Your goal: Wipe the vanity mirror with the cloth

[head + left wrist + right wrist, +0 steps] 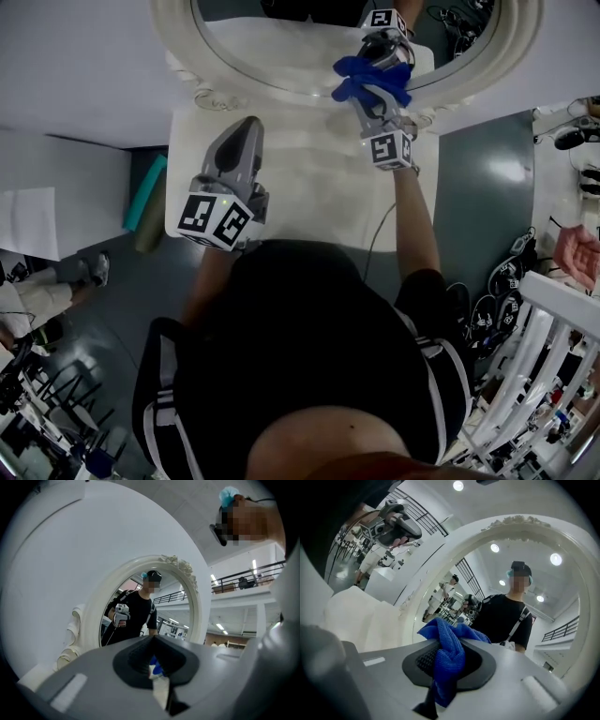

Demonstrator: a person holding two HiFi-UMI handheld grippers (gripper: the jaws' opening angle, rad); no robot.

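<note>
Wiping is looking to be the step in hand at a white vanity. Right gripper (379,73) is pinching a bunched blue cloth (364,82) and holding it at the lower glass of the mirror (272,52) (actual contact is hard to call). Left gripper (246,131), jaws pressed together on nothing, is hovering over the table (309,178). Next, the cloth is probably needing firm pressure and broad strokes up across the oval.

left tongs (153,641) pressed together, pointing toward the white-framed oval mirror (174,603), which reflects a person (136,612) in black.
</note>
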